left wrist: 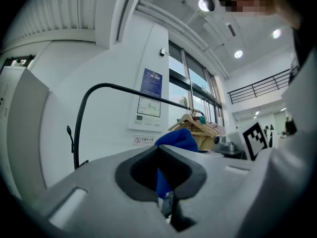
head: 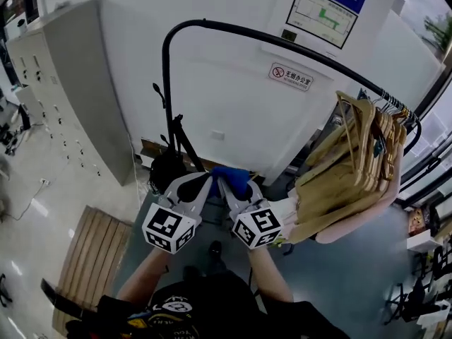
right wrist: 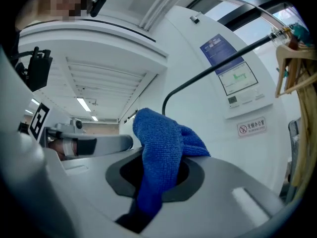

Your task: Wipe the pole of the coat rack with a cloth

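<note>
The coat rack's black pole [head: 167,83] rises at the left and arches right over the wooden hangers [head: 360,154]. A blue cloth [head: 232,176] is bunched between my two grippers, low in front of the rack and apart from the pole. My left gripper [head: 205,182] is shut on one end of it; in the left gripper view the cloth [left wrist: 177,140] runs down between the shut jaws [left wrist: 161,155]. My right gripper [head: 227,184] is shut on the other end, and the cloth [right wrist: 161,150] drapes over its jaws [right wrist: 156,170]. The pole [right wrist: 198,78] stands beyond.
Grey lockers [head: 63,83] line the left wall. A slatted wooden bench [head: 92,253] lies at the lower left. A black bag [head: 166,169] sits at the rack's foot. Light-coloured garments [head: 339,210] hang under the hangers at the right. The white wall carries a poster [head: 323,9].
</note>
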`<state>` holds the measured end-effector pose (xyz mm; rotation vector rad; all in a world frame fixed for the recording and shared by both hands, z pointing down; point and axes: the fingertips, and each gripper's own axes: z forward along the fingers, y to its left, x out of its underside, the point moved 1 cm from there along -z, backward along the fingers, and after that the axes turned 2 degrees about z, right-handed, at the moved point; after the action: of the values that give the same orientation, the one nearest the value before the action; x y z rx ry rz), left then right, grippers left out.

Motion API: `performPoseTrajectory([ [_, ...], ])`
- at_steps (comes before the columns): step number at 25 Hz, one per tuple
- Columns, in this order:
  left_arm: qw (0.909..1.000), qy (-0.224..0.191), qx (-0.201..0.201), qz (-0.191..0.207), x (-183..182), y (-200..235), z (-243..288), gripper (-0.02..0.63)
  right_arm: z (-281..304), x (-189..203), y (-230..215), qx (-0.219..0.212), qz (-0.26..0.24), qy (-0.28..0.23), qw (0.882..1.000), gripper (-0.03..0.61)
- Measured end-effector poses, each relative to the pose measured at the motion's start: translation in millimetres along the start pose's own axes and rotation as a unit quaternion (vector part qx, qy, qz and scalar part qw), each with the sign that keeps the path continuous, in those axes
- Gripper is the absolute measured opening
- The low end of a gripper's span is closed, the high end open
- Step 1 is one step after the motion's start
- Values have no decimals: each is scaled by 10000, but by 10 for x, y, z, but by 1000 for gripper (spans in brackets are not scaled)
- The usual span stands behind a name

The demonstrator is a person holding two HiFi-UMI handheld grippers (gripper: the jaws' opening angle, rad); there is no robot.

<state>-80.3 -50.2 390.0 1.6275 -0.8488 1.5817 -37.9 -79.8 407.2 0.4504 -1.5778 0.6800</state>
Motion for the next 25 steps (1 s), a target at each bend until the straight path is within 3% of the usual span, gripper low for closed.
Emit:
performPoseTrajectory([
  [5,9979,-216,-424,440,-332,537,560,3,941,-834,-581,-79,-77,-634,9979,58],
  [8,9935,-456,-794,676,-666,877,883,2,1483,-1351,-715,-332,-339,-895,9949,57],
  [11,9886,-647,-1165,703,-878,1145,1061,2,1872,-1790,-740,-619,-671,-1124,9895,57],
  [14,9860,-684,-1382,642,-865,1251,1156,2,2190,-2112,-750,-892,-791,-1289,9845,57],
  [19,9866,-530,-1430,572,-645,1276,1350,2,2685,-2335,-768,-1109,-812,-1199,9832,57],
  [25,9927,-411,-998,541,-570,1260,1706,2,2706,-2313,-862,-1089,-1005,-1107,9827,55],
])
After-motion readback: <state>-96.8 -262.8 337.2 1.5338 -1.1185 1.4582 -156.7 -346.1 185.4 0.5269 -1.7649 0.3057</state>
